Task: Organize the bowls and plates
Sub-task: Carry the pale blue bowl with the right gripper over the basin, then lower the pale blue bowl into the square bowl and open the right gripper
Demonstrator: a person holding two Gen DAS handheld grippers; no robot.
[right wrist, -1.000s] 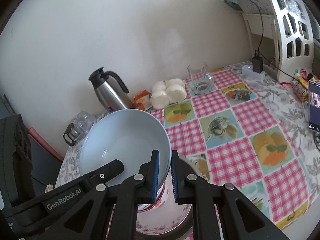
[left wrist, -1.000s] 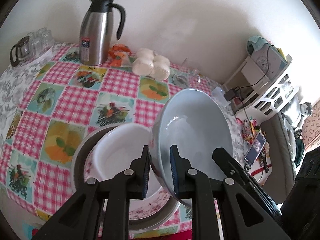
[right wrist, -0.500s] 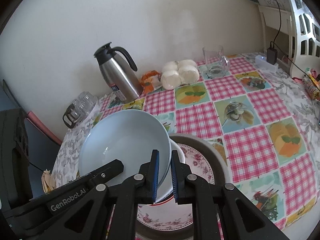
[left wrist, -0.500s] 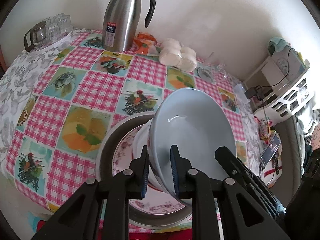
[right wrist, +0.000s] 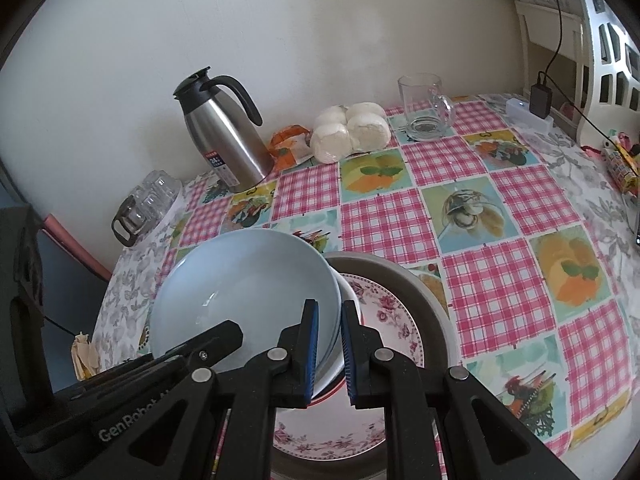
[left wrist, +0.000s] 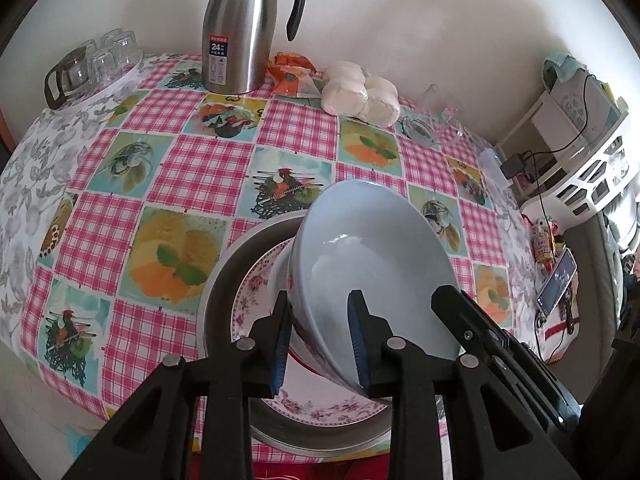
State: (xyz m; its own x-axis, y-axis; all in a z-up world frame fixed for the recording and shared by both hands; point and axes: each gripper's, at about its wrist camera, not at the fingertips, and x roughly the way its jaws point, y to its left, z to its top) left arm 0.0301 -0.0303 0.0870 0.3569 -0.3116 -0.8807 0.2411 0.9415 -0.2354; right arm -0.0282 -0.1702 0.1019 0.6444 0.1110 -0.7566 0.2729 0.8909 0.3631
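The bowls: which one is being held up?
The pale blue bowl, pinched at opposite rims by the left gripper and right gripper. The white bowl sits underneath it.

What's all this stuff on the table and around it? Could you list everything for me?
Pale blue ceramic bowl: one, gripped at both rims, tilted over the stack.
White bowl: one, under it.
Floral plate: one, pink-patterned, in the grey basin.
Grey basin: one, near table edge.
Steel thermos jug: one, by the wall.
White buns: one bag, by the wall.
Glass mug: one, clear, beside the buns.
Checked tablecloth: pink.
Left gripper: black.
Right gripper: black.
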